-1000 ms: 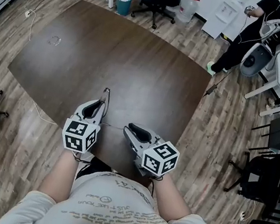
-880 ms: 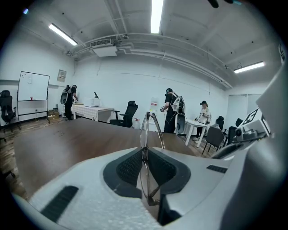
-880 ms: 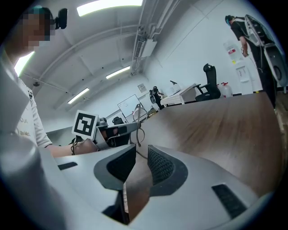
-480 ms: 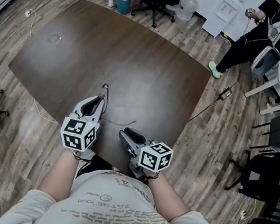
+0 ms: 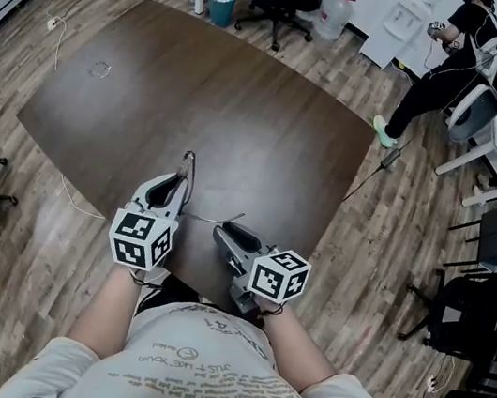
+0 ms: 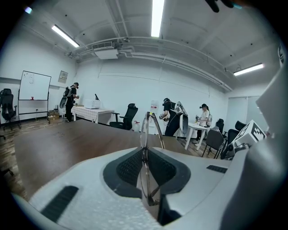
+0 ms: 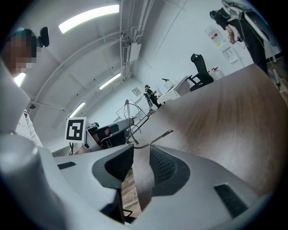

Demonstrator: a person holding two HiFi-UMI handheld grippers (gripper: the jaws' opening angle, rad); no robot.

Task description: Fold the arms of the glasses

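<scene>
Left gripper [image 5: 174, 192] is clamped on the thin wire-frame metal glasses [image 6: 143, 134]. The front frame is pinched edge-on between its pads and sticks up out of the jaws, over the near edge of the dark brown wooden table [image 5: 244, 116]. Right gripper [image 7: 139, 157] sits just beside the left one; its jaws have just been opening and now stand wide apart, and the slim temple arm [image 7: 155, 140] of the glasses reaches sideways across its tips with neither pad pressing on it.
</scene>
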